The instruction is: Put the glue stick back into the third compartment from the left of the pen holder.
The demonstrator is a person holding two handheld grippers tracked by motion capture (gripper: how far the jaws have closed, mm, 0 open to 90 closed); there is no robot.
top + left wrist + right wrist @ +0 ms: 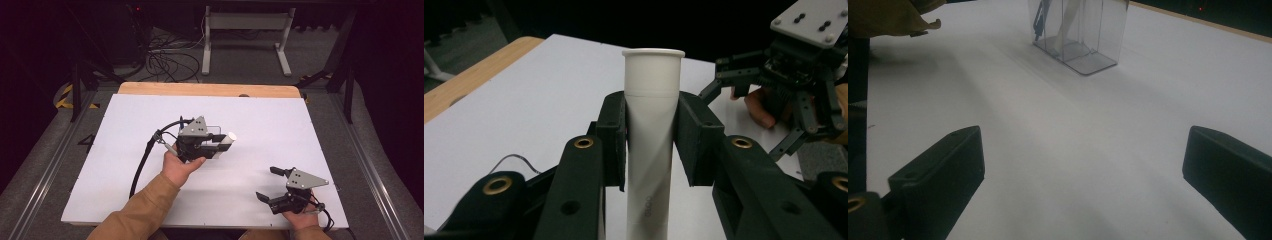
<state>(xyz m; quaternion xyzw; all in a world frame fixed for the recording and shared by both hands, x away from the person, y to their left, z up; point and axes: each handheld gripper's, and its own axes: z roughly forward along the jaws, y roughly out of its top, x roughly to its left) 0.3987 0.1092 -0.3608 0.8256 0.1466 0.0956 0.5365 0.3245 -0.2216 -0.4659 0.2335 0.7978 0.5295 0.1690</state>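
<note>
A white plastic tube (230, 137) with a flared rim is clamped between the jaws of my left gripper (220, 145), held over the middle of the white table. In the left gripper view the tube (651, 100) runs up between both pads, and the left gripper (651, 147) is shut on it. My right gripper (267, 183) rests near the front right of the table, jaws wide apart and holding nothing. In its own view the right gripper (1083, 175) faces a clear plastic box (1078, 35) farther off; the box holds a white item and a bluish one.
The white board (125, 165) covers a wooden tabletop whose far edge (210, 89) shows. The clear box (214, 130) sits just behind the left gripper. Loose cables (165, 62) and a metal stand (245, 30) are on the floor beyond the table.
</note>
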